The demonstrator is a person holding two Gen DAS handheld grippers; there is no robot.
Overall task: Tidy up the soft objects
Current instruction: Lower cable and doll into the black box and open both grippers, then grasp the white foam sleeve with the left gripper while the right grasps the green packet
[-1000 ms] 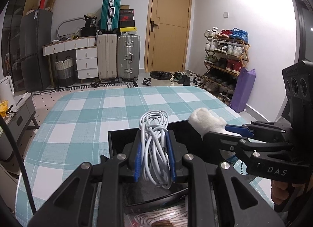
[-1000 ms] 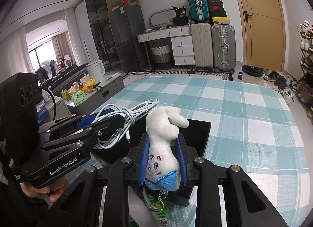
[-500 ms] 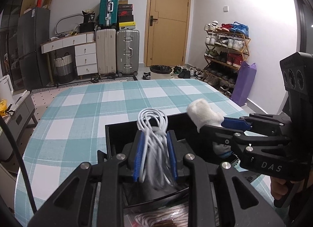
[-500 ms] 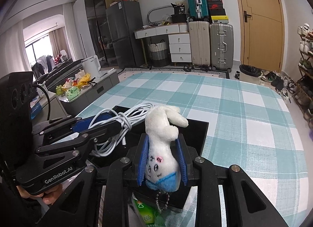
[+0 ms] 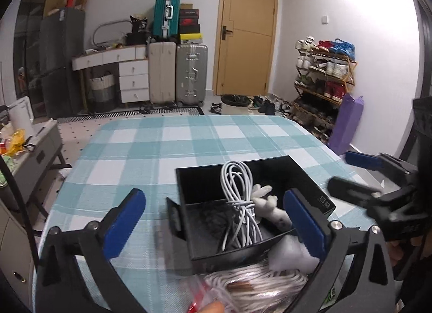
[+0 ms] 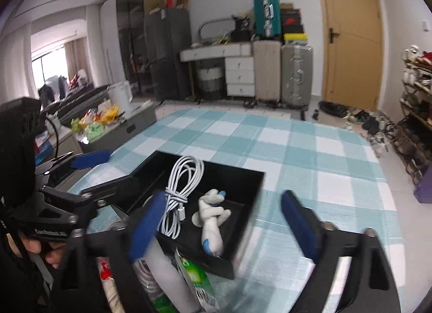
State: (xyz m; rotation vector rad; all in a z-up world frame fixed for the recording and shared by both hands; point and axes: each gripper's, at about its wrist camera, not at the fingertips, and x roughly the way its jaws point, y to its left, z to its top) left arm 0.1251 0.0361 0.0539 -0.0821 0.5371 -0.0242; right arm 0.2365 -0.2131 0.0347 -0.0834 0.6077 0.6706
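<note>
Both loads have been let go since the earlier frames: the cable [image 5: 240, 205] and the bunny [image 6: 212, 221], gripped half a second ago, are now seen lying in the black box [image 5: 313, 178].

Nearest the lens, the left claw [image 5: 216, 221] is spread wide with nothing between its blue pads, and the same is seen of the right claw [image 6: 224, 224]. At the lower edge of both views a clutter of further goods is glimpsed: a white rope bundle [image 5: 259, 283], a plastic bag with red print [image 6: 104, 269] and a green packet [image 6: 195, 275], all blurred.

Further up, at frame centre, the box is set on the desk [image 5: 189, 140], which is covered by a teal-and-white check cloth. Inside, the cable lies to the left and the bunny just to its right, touching or nearly so.

Some trouble can be foreseen. Because the cable's upper loops are leaned on the far wall of the box, they may be snagged if a claw is passed low over it, and the light box could be dragged along the smooth cloth. The near clutter might also be knocked by the claw frames.

The cable is glossy, rubbery and springy, bound at its waist into a long coil. The bunny is of matted white plush, limp and long-eared. The box looks rigid, thin-walled and shiny.
</note>
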